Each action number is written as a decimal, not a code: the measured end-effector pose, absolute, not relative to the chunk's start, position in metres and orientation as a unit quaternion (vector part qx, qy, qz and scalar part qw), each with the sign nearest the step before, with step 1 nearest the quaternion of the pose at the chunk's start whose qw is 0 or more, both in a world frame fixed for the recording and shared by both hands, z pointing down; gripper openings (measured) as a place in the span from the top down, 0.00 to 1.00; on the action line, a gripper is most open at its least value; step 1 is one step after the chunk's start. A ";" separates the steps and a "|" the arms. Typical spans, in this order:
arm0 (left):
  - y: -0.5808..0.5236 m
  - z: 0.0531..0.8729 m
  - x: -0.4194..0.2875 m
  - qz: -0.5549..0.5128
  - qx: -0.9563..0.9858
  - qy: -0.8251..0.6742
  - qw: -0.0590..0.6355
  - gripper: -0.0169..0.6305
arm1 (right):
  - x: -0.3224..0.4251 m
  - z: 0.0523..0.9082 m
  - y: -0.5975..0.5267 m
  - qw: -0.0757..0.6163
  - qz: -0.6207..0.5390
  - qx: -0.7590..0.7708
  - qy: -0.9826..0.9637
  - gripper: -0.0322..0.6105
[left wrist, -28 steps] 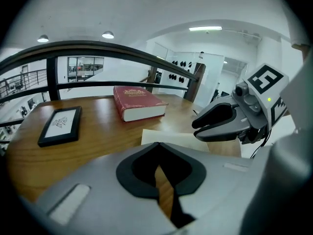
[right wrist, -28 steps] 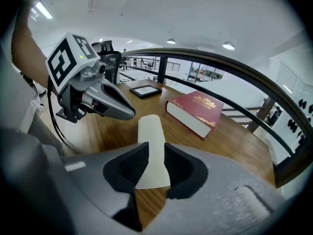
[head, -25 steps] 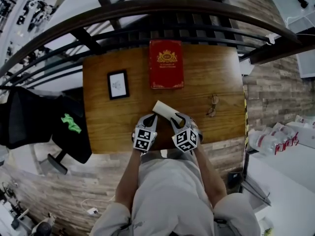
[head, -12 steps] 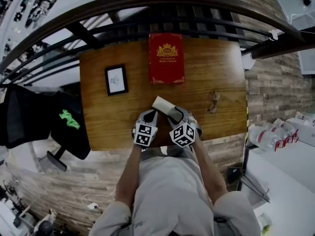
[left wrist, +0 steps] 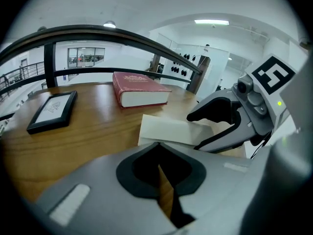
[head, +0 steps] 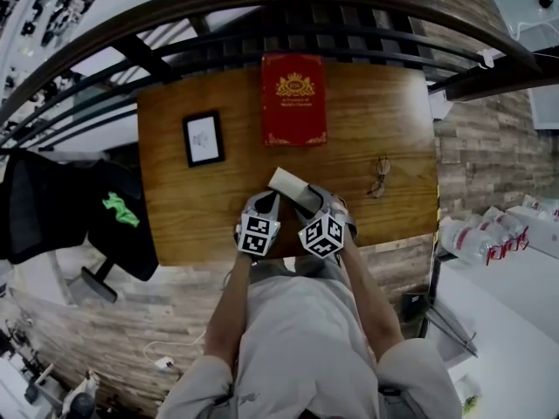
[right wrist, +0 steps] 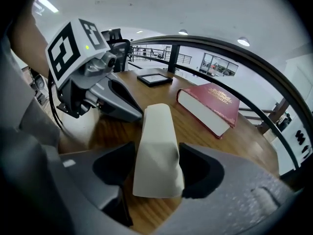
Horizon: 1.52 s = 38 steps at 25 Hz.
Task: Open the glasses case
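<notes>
A cream glasses case (head: 291, 185) lies closed on the wooden table (head: 183, 208), its near end toward me. My right gripper (head: 311, 202) straddles that near end. In the right gripper view the case (right wrist: 156, 148) sits between the jaws as they are opening, with a gap showing on its left side. My left gripper (head: 266, 202) is just left of the case, shut with nothing in it; in its own view only a thin slit shows between its fingers (left wrist: 146, 177). The case (left wrist: 168, 129) lies ahead of it, under the right gripper (left wrist: 227, 119).
A red book (head: 294, 100) lies at the table's far side, a small black picture frame (head: 203, 138) to the far left and folded glasses (head: 379, 177) to the right. A dark curved railing (head: 279, 7) runs behind the table. A black chair (head: 113, 225) stands left.
Both grippers and the case keep their places at the table's near edge. Only the head view has shifted slightly.
</notes>
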State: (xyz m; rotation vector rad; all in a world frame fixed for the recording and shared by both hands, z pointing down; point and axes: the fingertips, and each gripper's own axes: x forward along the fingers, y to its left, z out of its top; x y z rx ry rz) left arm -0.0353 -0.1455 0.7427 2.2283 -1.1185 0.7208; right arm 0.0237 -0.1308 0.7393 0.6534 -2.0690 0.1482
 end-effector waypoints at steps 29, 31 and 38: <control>-0.149 0.745 -0.032 0.282 0.825 -0.409 0.268 0.94 | 0.025 0.731 -0.135 0.446 0.085 0.281 -0.846 0.56; -0.149 0.745 -0.032 0.282 0.826 -0.409 0.269 0.94 | 0.025 0.729 -0.136 0.444 0.083 0.282 -0.846 0.57; -0.150 0.746 -0.032 0.282 0.825 -0.408 0.269 0.94 | 0.025 0.723 -0.136 0.438 0.081 0.286 -0.848 0.63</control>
